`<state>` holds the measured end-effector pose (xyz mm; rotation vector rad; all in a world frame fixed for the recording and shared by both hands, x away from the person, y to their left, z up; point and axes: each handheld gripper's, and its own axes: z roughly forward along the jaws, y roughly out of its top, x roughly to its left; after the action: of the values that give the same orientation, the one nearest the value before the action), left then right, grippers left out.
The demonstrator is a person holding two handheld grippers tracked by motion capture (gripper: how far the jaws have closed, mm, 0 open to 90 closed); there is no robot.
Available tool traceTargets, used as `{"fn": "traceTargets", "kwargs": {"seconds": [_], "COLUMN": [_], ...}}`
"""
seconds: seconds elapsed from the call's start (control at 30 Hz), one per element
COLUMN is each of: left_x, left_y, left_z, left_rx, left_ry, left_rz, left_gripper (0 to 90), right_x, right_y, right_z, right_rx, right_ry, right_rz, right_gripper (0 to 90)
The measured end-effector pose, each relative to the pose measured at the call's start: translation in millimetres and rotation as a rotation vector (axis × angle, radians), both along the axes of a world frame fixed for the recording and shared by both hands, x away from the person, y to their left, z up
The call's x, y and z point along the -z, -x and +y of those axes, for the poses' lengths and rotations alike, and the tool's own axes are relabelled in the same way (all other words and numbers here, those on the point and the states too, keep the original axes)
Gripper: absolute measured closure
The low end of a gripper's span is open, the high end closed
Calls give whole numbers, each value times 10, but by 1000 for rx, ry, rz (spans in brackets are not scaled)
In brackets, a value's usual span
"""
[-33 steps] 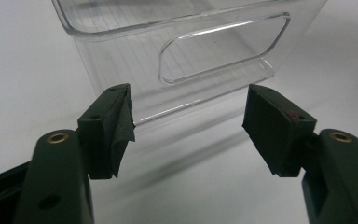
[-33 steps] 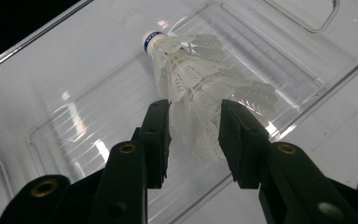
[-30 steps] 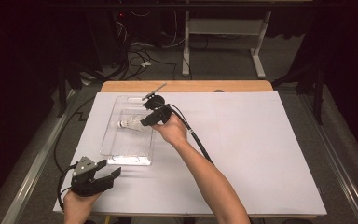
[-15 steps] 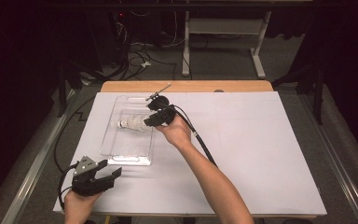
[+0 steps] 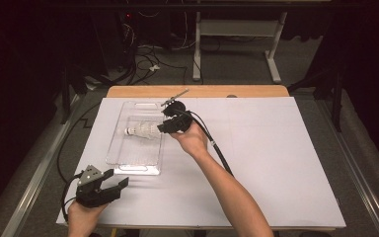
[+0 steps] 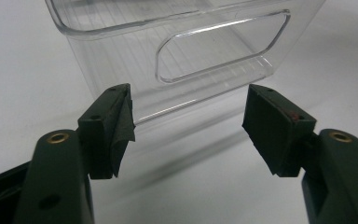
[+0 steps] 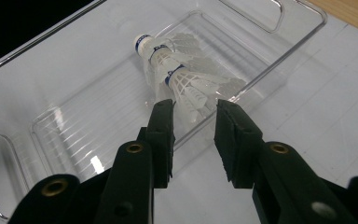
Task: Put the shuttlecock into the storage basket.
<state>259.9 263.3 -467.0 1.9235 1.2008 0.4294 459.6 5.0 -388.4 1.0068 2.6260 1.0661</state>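
The right gripper (image 7: 193, 109) hangs over the near long wall of a clear plastic bin (image 7: 74, 140), its two black jaws parted by a moderate gap with nothing clamped between them. The jaws have just been closing a little, and the space between the pads is empty apart from the feather tips seen beyond it. Just past the jaw tips, inside the bin, lie white shuttlecocks (image 7: 179, 77) nested one into another, lying on their side on the bin's ribbed floor; the cork end with a dark blue band points away from the gripper and the feathered skirts fan toward it. The pads do not touch the feathers.

From the high view the right gripper (image 5: 170, 123) sits at the right-hand edge of the bin (image 5: 138, 165), held by the right hand (image 5: 192, 138), with its cable trailing back along the forearm. The shuttlecocks (image 5: 140, 131) lie across the middle of the bin, cork toward the left.

The left gripper (image 6: 186, 126) rests low on the white table cover (image 5: 276, 163), well apart from the right one and short of the bin's near end wall, which has a cut-out handle (image 6: 221, 46). Its jaws stand wide and hold nothing. In the high view the left gripper (image 5: 116, 186) lies at the near left corner of the cover.
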Motion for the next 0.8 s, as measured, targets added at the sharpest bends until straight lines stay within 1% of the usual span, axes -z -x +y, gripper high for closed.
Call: {"fn": "traceTargets", "kwargs": {"seconds": [0.17,0.3,0.33,0.47,0.57,0.67,0.8], "left_x": [-2,1,0,3,0,7,5], "left_y": [6,9,9,6,14,12,7], "left_z": [-4,-7,-4,-2,-16,-13,-9], "left_rx": [2,1,1,-1,1,-1,4], "left_ry": [0,2,2,9,0,9,6], "left_rz": [-2,-2,-1,3,1,1,4], "left_gripper": [343,342,342,342,343,343,342], "right_x": [8,1,3,11,27,21,10], "right_y": [-9,-4,-9,-18,-25,-21,-23], "right_z": [-103,-194,-219,-296,-313,-317,-341], "right_rx": [12,36,34,49,52,49,50], "right_ry": [-5,-17,-11,-20,-20,-23,-29], "right_rz": [-5,-5,-10,-12,-12,-13,-16], "right_gripper": [681,682,682,683,684,685,685]}}
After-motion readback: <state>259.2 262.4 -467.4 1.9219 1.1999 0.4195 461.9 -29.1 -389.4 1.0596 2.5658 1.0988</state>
